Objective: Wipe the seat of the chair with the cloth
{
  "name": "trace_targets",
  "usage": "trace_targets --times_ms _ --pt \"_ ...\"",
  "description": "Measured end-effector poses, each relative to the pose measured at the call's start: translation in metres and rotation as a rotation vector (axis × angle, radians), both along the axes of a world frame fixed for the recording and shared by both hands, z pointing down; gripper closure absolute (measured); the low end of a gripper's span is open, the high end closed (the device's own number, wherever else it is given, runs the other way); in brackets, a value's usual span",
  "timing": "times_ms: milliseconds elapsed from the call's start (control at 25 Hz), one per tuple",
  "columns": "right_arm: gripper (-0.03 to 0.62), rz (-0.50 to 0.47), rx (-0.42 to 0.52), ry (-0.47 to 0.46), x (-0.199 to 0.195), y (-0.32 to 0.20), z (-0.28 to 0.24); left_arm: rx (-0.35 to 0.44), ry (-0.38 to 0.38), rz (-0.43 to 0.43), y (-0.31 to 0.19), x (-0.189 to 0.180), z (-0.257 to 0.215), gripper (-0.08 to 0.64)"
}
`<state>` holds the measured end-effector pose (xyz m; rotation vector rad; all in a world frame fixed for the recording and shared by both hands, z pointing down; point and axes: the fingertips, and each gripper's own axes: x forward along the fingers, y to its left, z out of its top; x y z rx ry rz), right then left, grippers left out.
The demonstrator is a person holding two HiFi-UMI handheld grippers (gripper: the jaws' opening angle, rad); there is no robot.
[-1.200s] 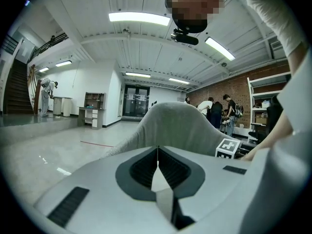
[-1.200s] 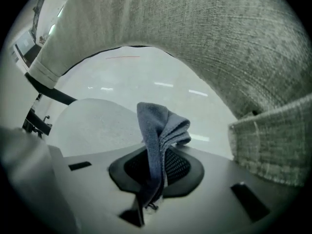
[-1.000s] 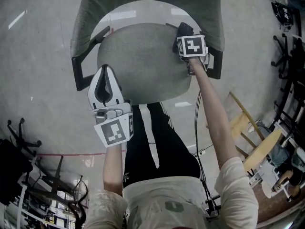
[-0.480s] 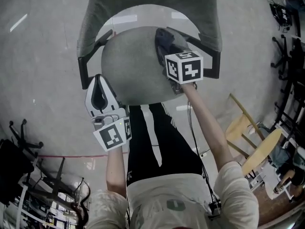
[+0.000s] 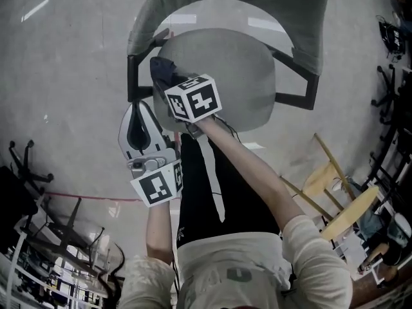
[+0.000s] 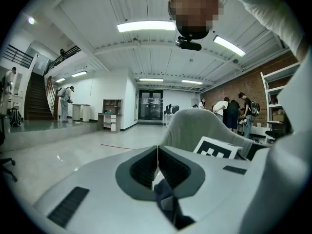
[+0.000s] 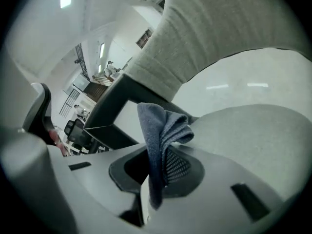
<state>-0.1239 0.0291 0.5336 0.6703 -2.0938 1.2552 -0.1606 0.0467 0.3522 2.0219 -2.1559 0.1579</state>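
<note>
The chair's round grey seat (image 5: 225, 76) lies in front of me in the head view, its grey backrest (image 5: 257, 5) at the top. My right gripper (image 5: 165, 76) reaches across to the seat's left rim and is shut on a dark blue cloth (image 5: 161, 67), which rests on the seat. In the right gripper view the cloth (image 7: 161, 130) stands bunched between the jaws of that gripper (image 7: 156, 167), with the seat (image 7: 253, 130) to the right and the left armrest (image 7: 114, 108) behind. My left gripper (image 5: 138, 111) is shut on nothing, just off the seat's front left edge.
A black armrest (image 5: 296, 85) frames the seat's right side. A yellow wooden chair (image 5: 335, 185) stands on the floor at the right. Black office chair bases (image 5: 38, 211) crowd the lower left. In the left gripper view, people (image 6: 234, 112) stand far off.
My right gripper has swept the cloth across the seat from its right rear to its left rim. The left gripper has stayed about where it was.
</note>
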Motion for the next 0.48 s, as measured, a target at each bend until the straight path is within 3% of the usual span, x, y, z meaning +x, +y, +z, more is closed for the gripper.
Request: trace_targets --times_ms 160,480 --pt "0.543 -0.022 -0.025 -0.004 -0.026 0.008 0.015 -0.012 -0.001 -0.024 0.007 -0.01 0.004 0.54" --pt "0.543 0.042 -0.126 0.061 -0.029 0.01 0.066 -0.021 0.017 -0.051 0.006 -0.023 0.014 0.54"
